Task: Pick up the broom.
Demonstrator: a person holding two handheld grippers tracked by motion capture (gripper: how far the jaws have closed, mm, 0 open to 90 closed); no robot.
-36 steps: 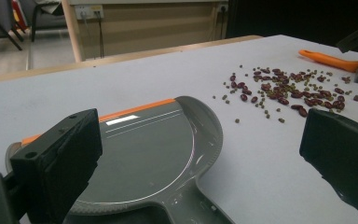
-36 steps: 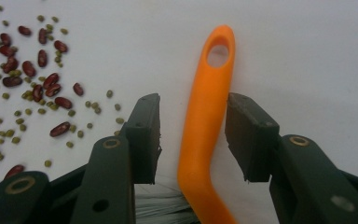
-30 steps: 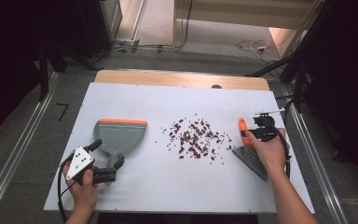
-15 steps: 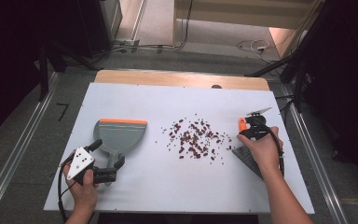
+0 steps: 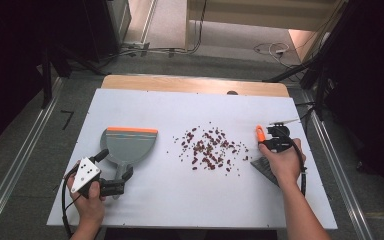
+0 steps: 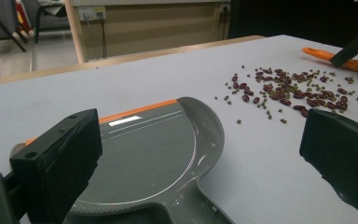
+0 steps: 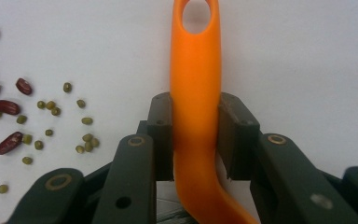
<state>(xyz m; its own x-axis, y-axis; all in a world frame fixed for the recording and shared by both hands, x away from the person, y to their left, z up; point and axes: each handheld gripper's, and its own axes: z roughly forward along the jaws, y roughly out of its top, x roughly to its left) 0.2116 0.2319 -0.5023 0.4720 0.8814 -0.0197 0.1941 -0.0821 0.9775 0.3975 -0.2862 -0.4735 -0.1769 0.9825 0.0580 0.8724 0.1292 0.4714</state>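
Observation:
A grey dustpan [image 5: 129,145] with an orange lip lies at the table's left, and its handle points toward me. My left gripper [image 5: 114,165] stands open with its jaws either side of that handle [image 6: 191,205], not touching it. Red and green beans [image 5: 210,148] are scattered mid-table. At the right lies a brush with an orange handle [image 5: 260,134] and a grey head [image 5: 262,167]. My right gripper [image 5: 275,139] has just been closing on that handle. In the right gripper view the pads [image 7: 163,135] press on the orange handle [image 7: 196,93] from both sides.
The white table top [image 5: 190,200] ends in a wooden strip [image 5: 195,84] at the far edge. Cables trail from both grippers. Dark floor and metal rails [image 5: 10,180] run along both sides of the table.
The right gripper's jaws have closed onto the brush's orange handle, with the hand shifting only slightly. The left hand, the dustpan and the beans stay as they were.

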